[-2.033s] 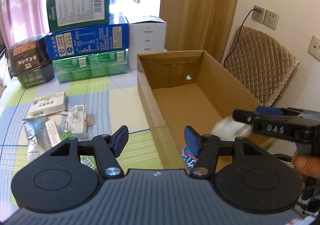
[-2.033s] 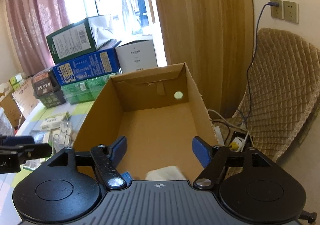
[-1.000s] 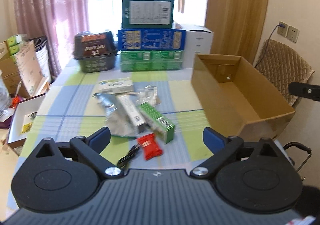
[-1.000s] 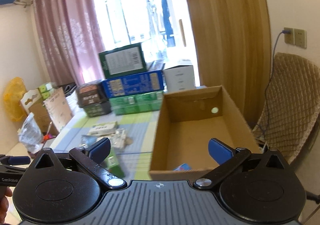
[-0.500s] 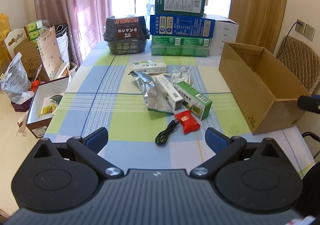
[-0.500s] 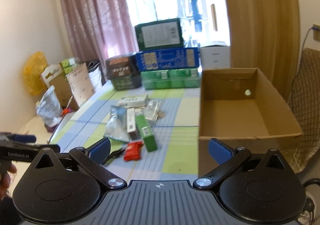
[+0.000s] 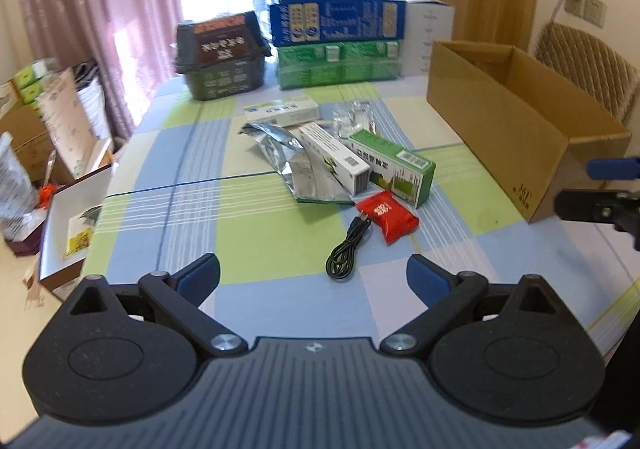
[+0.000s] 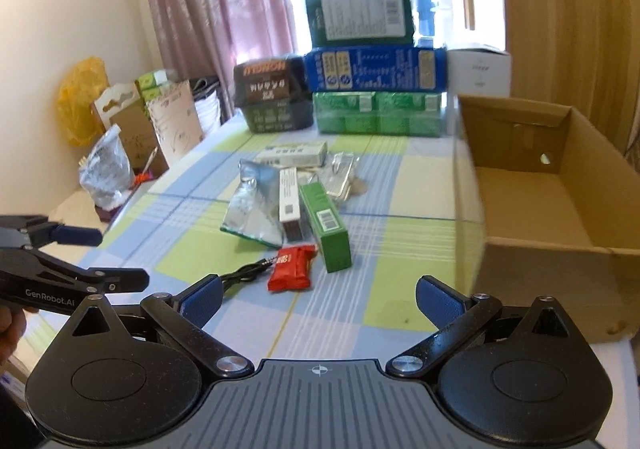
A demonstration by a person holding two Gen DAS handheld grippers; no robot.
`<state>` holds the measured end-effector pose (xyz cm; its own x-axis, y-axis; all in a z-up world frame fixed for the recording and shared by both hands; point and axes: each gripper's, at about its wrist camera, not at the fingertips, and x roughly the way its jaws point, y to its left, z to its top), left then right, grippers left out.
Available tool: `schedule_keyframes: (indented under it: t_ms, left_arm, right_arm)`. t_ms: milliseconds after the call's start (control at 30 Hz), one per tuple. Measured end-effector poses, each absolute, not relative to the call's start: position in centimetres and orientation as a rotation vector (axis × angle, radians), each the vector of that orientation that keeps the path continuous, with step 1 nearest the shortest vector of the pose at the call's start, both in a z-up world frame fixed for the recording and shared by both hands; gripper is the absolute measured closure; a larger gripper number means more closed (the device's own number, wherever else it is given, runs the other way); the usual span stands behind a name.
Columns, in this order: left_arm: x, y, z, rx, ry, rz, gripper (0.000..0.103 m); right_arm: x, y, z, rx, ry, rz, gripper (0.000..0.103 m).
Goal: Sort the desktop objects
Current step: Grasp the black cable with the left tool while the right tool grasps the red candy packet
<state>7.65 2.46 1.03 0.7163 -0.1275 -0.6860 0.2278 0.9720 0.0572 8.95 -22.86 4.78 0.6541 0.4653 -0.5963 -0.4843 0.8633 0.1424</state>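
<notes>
Both tongs (image 7: 312, 281) (image 8: 318, 295) spread empty, cardboard box (image 8: 532, 205) interior only in right view

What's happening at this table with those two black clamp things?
A person is tidying small items into the cardboard box, one hand-held gripper per hand. At this moment the left gripper and right gripper both hang open and empty above the near edge of the table. Waiting in a loose pile are a red packet, a black cable, a green carton and a silver pouch.

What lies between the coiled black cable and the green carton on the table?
The red snack packet lies there, touching the black cable and beside the green carton, in the left wrist view.
</notes>
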Motion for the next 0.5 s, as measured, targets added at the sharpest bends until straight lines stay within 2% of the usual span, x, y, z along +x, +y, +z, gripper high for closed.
schedule_keyframes:
  t_ms: [100, 333, 500]
  left_arm:
    - [9.2, 2.8, -0.4, 0.156, 0.763, -0.235, 0.014]
    - [12.4, 2.4, -3.3, 0.215, 0.751, -0.362, 0.019]
    - [14.8, 2.1, -5.0, 0.228, 0.804, -0.407, 0.043]
  right_arm:
    - [10.5, -21.4, 3.2, -0.058, 0.683, 0.558, 0.014]
    - [14.1, -18.7, 0.0, -0.12, 0.727, 0.594, 0.033]
    - [16.5, -17.2, -1.5, -0.132, 0.775, 0.624, 0.042]
